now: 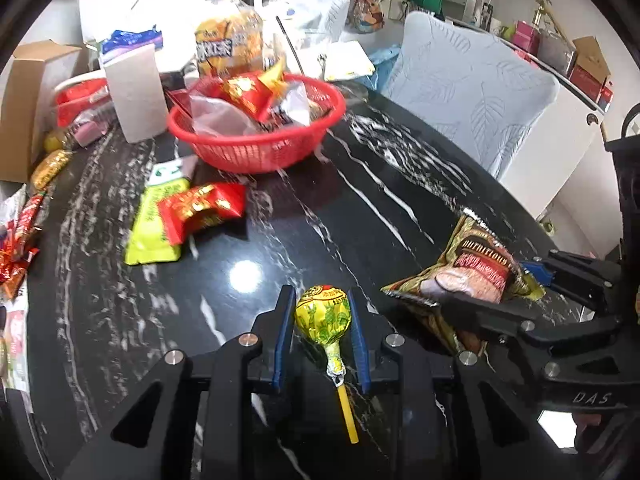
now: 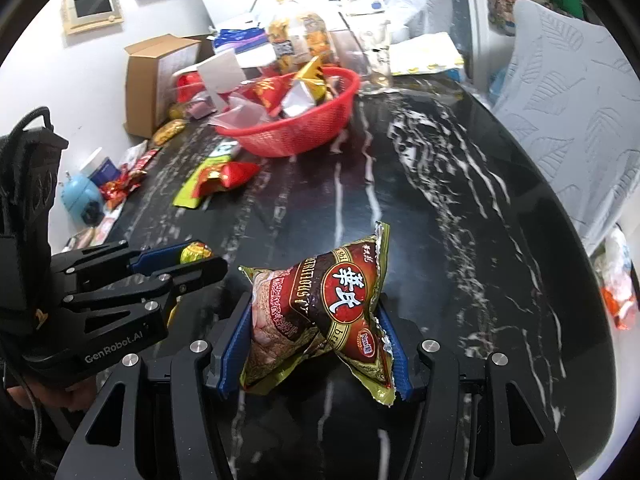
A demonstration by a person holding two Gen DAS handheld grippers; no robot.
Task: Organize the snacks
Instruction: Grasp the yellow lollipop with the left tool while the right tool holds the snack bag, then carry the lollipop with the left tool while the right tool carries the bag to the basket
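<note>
My left gripper (image 1: 322, 300) is shut on a yellow-wrapped lollipop (image 1: 325, 316), stick pointing back toward the camera, held above the black marble table (image 1: 360, 208). It also shows in the right wrist view (image 2: 196, 254). My right gripper (image 2: 316, 312) is shut on a brown-and-gold snack packet (image 2: 320, 308), squeezed at its middle; it also shows in the left wrist view (image 1: 476, 272). The red basket (image 1: 256, 128) (image 2: 292, 120) with several snack packets stands farther back. A red packet (image 1: 200, 208) lies on a green packet (image 1: 154, 220) in front of the basket.
A grey box (image 1: 134, 92), a cardboard box (image 1: 28, 108), a large bottle (image 1: 228, 36) and loose wrappers (image 1: 18, 248) crowd the table's back and left. A pale blue chair (image 1: 468, 88) stands at the right edge. A blue round object (image 2: 80, 196) sits left.
</note>
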